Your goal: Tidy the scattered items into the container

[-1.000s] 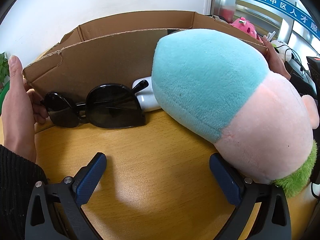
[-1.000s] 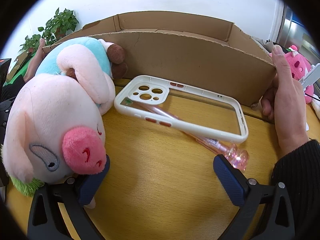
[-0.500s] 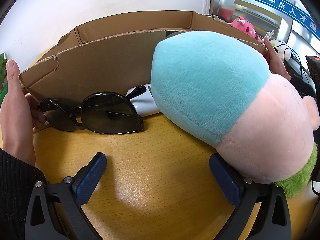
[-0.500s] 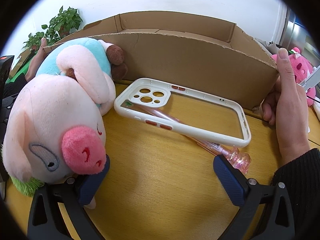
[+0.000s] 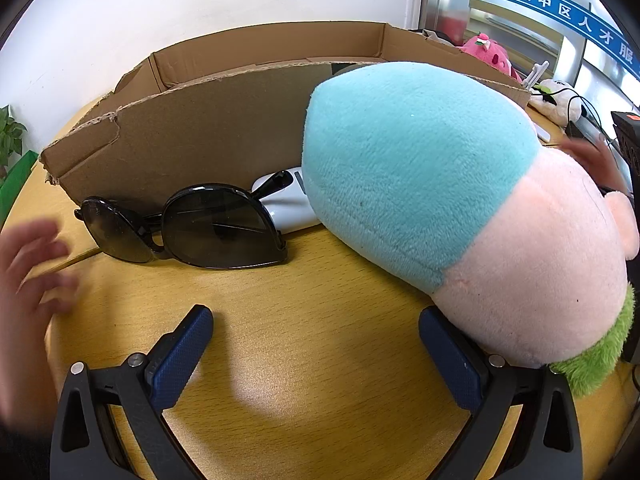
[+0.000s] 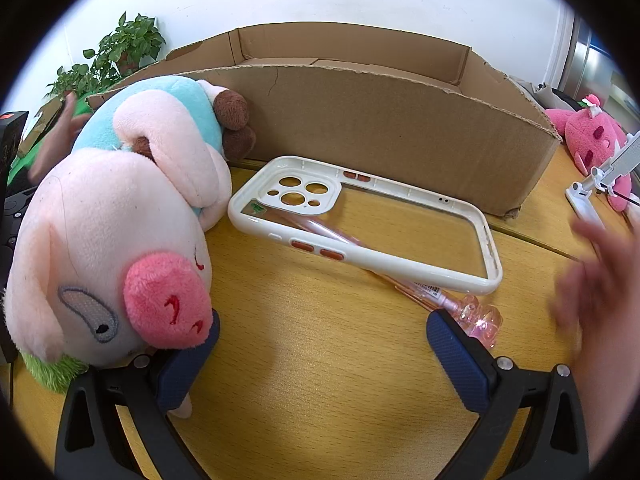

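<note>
A cardboard box stands on the wooden table, also in the right wrist view. Black sunglasses and a white device lie against its front wall. A plush pig in a teal shirt lies beside them; its face fills the left of the right wrist view. A white phone case rests on a pink pen. My left gripper is open and empty above the table. My right gripper is open and empty, its left finger touching the pig's snout.
A blurred hand is at the left edge of the left wrist view, another at the right of the right wrist view. A pink plush and a white stand sit to the right. A potted plant stands behind.
Both hands have let go of the box's ends and pulled back toward me, now blurred. The box has shifted a little further back. The grippers have stayed open.
</note>
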